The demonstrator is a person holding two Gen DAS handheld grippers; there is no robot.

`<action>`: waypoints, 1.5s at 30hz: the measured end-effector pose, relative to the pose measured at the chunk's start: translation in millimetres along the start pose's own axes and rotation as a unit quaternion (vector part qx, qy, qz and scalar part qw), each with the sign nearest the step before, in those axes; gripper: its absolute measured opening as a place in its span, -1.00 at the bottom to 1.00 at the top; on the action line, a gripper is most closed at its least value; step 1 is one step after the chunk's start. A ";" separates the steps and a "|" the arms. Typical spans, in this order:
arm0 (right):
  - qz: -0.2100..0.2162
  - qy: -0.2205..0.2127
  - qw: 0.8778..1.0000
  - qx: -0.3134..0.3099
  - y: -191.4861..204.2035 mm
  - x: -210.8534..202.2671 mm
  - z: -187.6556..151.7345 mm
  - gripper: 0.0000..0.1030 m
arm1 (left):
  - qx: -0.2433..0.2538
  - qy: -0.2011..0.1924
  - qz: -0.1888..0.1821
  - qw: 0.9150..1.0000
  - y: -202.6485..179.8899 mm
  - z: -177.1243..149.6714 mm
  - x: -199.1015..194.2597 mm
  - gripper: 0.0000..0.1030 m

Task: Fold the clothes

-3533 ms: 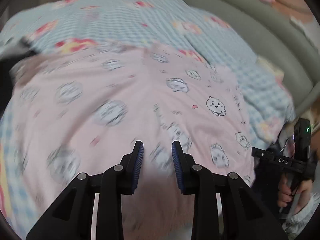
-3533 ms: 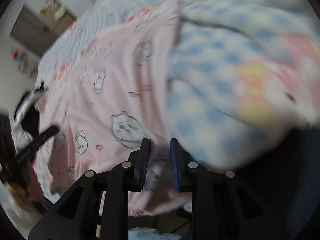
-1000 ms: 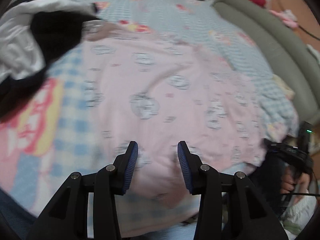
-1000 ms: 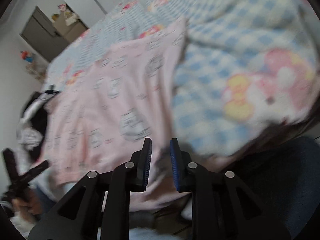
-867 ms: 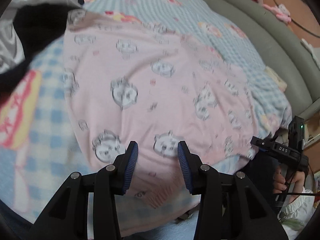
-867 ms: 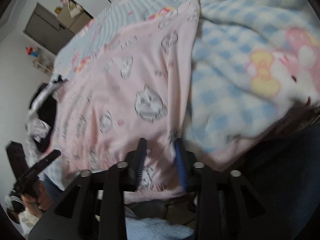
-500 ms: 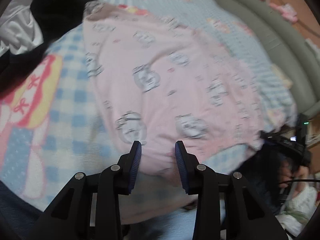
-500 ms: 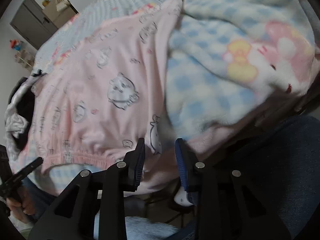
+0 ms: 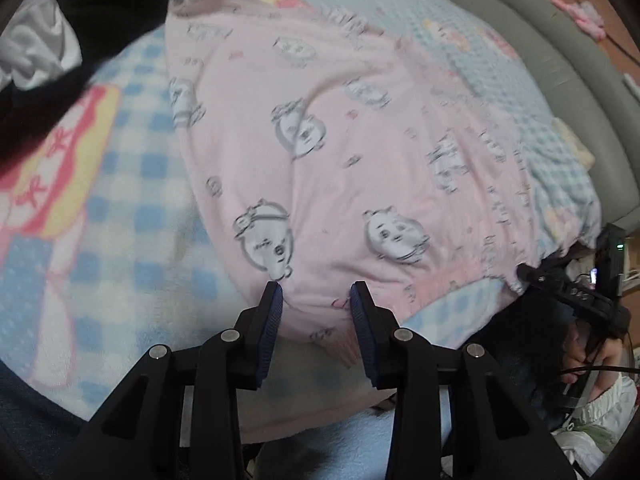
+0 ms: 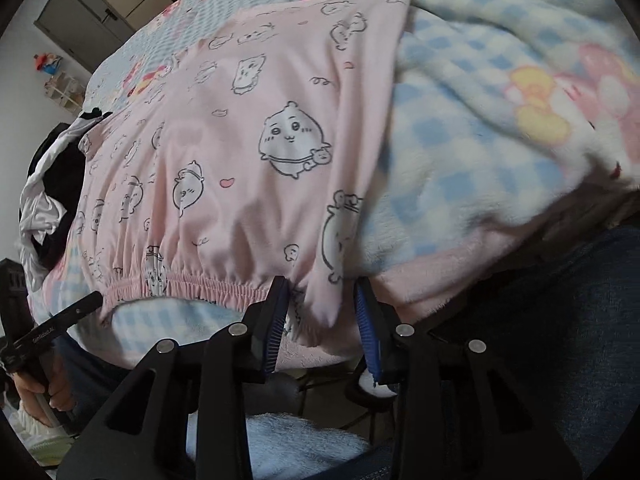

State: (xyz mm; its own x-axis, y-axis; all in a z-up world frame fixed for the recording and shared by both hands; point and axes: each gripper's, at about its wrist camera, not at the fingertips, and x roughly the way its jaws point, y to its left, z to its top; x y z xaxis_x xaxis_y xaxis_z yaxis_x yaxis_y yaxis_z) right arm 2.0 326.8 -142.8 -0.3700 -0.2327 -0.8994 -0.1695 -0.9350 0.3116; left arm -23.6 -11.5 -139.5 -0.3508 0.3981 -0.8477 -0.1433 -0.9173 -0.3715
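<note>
So far the pale pink cartoon-print fleece garment (image 10: 240, 152) lies spread flat and unfolded near the bed's front edge on the blue checked blanket (image 10: 472, 152), with the left gripper (image 9: 316, 296) and right gripper (image 10: 320, 292) both open, straddling its near hem corners, so every fold remains.

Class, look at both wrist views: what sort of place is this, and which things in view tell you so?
Most likely a bedroom at home. A pink cartoon-print garment lies spread on a bed covered with a blue checked fleece blanket, a grey cabinet stands against the far wall, and more clothes lie heaped nearby.
</note>
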 end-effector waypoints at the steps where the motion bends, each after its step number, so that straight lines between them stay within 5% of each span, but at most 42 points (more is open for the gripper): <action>1: 0.000 -0.001 1.000 0.000 -0.3 -1.3 -0.2 -0.34 | 0.001 -0.006 -0.005 1.000 -0.3 0.8 -3.2 -0.27; 6: 0.016 -0.010 0.999 -0.027 -1.3 -23.5 -11.4 -0.36 | 0.034 -0.037 -0.045 0.998 -19.9 12.8 -9.9 -0.27; 13: 0.007 0.002 1.000 -0.016 -7.3 -18.4 -11.6 -0.57 | 0.047 0.032 0.010 0.998 -30.3 6.4 31.1 -0.27; 17: 0.014 0.015 1.000 -0.013 -7.8 -11.4 -11.6 -0.53 | 0.042 0.032 0.007 0.999 -28.0 4.6 30.8 -0.26; 19: 0.017 0.013 1.000 -0.016 -4.7 -10.2 -12.2 -0.72 | 0.041 0.025 0.001 0.999 -27.3 3.5 26.2 -0.26; 21: 0.025 -0.005 0.999 -0.023 2.1 -20.8 -3.6 -0.86 | 0.040 0.017 -0.005 0.999 -27.9 3.9 19.9 -0.25; 27: 0.065 -0.065 0.995 -0.048 29.6 -55.9 32.1 -0.87 | 0.061 -0.009 -0.028 0.998 -40.3 19.6 -2.8 -0.20; 32: 0.105 -0.068 0.986 -0.111 86.2 -48.2 56.1 -0.87 | 0.063 -0.020 -0.041 0.997 -52.4 26.2 -10.0 -0.17; 35: 0.130 -0.032 0.979 -0.153 112.1 -23.0 50.6 -0.78 | 0.059 0.001 -0.070 0.996 -56.0 25.8 -3.7 -0.09; 36: 0.130 -0.008 0.979 -0.158 114.6 -7.8 46.8 -0.59 | 0.062 0.017 -0.082 0.995 -57.1 25.1 0.6 -0.08; 38: 0.111 0.042 0.983 -0.140 111.8 21.8 41.4 -0.51 | 0.072 0.031 -0.081 0.994 -61.4 25.4 5.7 -0.07; 42: 0.162 0.016 0.981 -0.101 84.4 0.2 32.7 -0.40 | 0.082 0.026 -0.122 0.989 -70.8 36.7 6.8 -0.05; 45: 0.141 -0.003 0.986 -0.090 61.5 -18.3 24.8 -0.32 | 0.094 0.036 -0.161 0.982 -86.0 50.7 18.2 0.21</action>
State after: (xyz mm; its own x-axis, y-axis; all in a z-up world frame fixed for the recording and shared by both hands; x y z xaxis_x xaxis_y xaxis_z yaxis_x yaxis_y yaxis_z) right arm -24.4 280.2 -99.5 -0.3852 -0.4894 -0.7824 0.1060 -0.8657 0.4893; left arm -64.6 74.2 -103.8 -0.1938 0.6616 -0.7243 -0.4074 -0.7259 -0.5541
